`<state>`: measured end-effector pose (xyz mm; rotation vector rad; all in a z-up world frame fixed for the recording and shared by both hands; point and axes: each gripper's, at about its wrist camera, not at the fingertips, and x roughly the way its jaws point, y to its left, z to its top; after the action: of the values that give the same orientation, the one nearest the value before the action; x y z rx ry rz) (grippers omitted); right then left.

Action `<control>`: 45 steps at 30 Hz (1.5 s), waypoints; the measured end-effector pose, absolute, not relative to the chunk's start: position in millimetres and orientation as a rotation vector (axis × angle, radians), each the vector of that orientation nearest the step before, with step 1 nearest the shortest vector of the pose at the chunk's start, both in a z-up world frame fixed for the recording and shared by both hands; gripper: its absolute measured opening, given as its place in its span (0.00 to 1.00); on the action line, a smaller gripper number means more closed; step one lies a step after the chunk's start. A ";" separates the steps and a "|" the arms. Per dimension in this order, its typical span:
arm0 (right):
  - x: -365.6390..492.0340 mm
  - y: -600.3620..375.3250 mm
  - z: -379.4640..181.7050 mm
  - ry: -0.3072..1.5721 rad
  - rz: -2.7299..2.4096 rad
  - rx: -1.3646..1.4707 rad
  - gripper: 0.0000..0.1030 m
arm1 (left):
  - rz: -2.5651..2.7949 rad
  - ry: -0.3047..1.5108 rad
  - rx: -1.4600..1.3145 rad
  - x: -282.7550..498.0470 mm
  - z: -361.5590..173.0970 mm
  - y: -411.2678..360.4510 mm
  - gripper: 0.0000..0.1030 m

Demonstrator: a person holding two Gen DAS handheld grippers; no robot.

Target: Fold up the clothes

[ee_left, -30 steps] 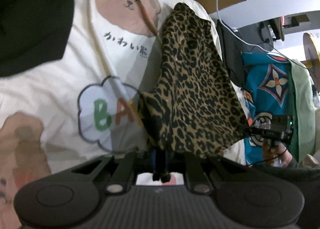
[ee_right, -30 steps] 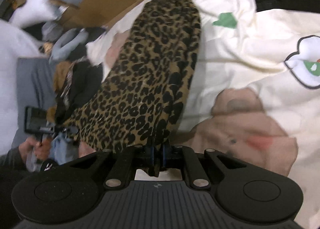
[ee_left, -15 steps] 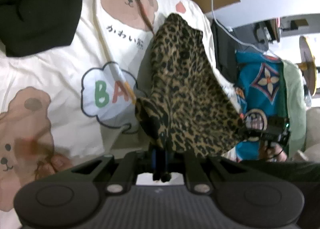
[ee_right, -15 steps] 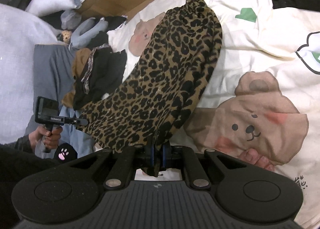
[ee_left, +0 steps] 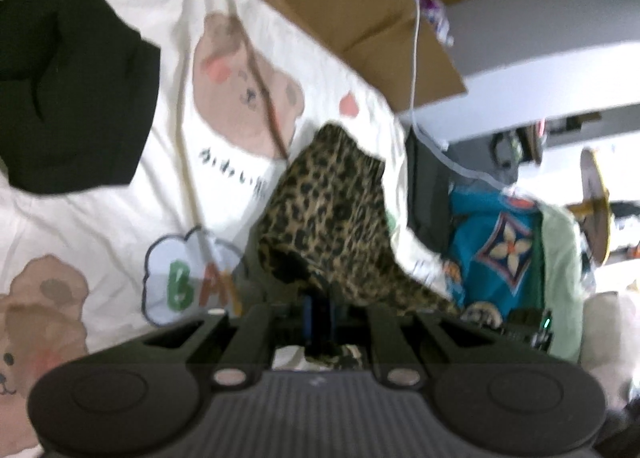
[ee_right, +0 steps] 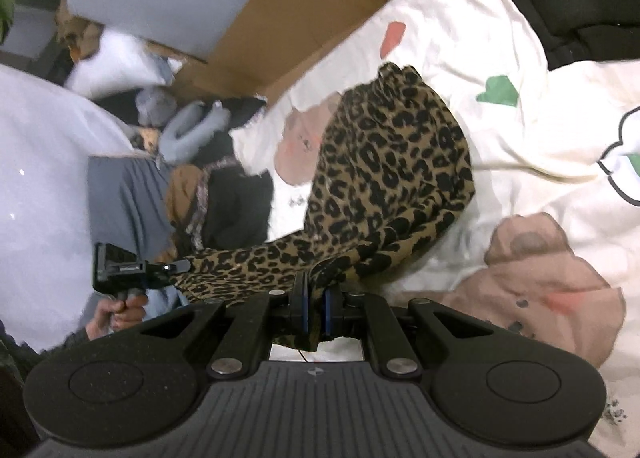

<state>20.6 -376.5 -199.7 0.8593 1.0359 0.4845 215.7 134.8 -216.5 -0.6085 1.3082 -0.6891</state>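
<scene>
we see the left gripper (ee_left: 318, 316) clamped tight on one corner of the leopard-print garment (ee_left: 332, 218), its blue-edged pads pressed together with a fold of the cloth sticking out behind them. the right gripper (ee_right: 314, 312) is likewise pinched on another corner of the same garment (ee_right: 392, 178), cloth bunched between its pads. from the right wrist view the near edge of the garment runs taut from our right gripper over to the left gripper (ee_right: 176, 268), which a hand (ee_right: 116, 312) holds at the far left. the rest of the garment slopes away from that held edge, its far end down on the cream bedsheet (ee_right: 520, 138) (the one printed with bears and a cloud). a black garment (ee_left: 72, 98) lies on the sheet, well apart from the leopard one. brown cardboard (ee_left: 360, 6) sits past the sheet's far edge. the left wrist view is blurred.
</scene>
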 end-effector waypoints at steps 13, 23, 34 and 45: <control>51.0 -385.1 -231.7 0.997 0.415 0.915 0.06 | -0.618 1.238 -0.677 249.5 -234.2 114.8 0.08; 78.0 -397.9 -248.3 0.896 0.293 0.991 0.06 | -0.588 1.136 -0.746 279.4 -248.3 93.6 0.08; 101.8 -404.8 -265.4 0.861 0.199 1.031 0.06 | -0.512 1.127 -0.753 298.8 -272.8 83.0 0.08; 118.8 -408.4 -285.2 0.875 0.117 1.052 0.07 | -0.433 1.151 -0.763 312.8 -298.2 75.7 0.08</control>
<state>118.8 -408.4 -285.2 1.0521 0.8749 0.1169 312.8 75.7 -298.2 -0.7635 1.1514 -0.4334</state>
